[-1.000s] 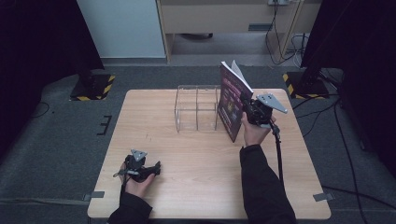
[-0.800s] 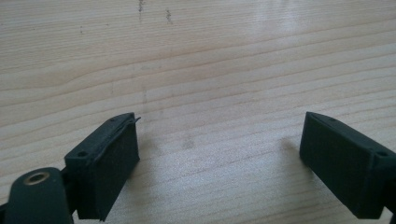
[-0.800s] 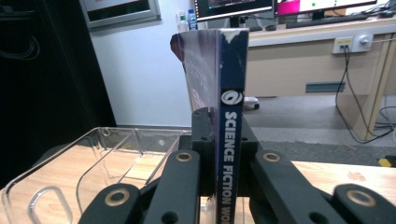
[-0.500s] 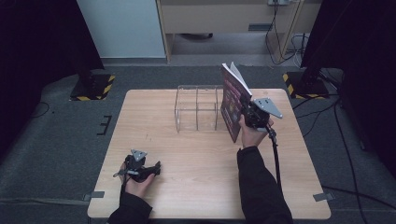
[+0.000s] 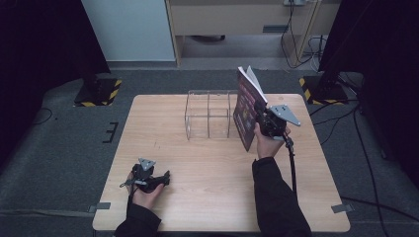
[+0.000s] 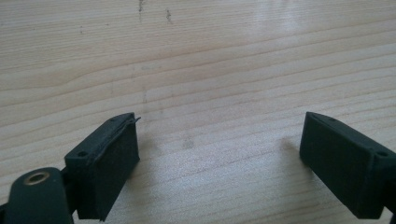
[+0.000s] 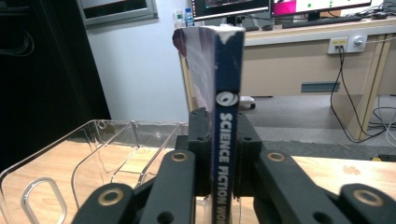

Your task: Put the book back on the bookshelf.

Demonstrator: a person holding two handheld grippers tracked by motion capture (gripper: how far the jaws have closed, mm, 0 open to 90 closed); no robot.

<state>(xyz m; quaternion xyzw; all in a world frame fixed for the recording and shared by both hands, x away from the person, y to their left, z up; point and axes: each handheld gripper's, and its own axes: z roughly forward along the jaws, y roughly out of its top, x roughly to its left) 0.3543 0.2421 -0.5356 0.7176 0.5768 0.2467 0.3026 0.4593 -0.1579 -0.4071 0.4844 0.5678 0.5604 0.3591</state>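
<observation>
on a pale wooden desk [image 5: 217, 163], a clear acrylic rack [image 5: 208, 114] stands just left of an upright book [image 5: 245, 111], long axis vertical. the right gripper [image 5: 264, 123], the nearer one, has its fingers clamped on the spine, which reads "science fiction wo…" in the right gripper view. the left gripper [image 5: 148, 178] rests well apart near the desk's front edge, fingers [image 6: 105, 163] spread wide.

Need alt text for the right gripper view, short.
The right gripper clamps an upright book by its blue spine, seen edge-on. A clear plastic rack stands on the wooden table to its left.
</observation>
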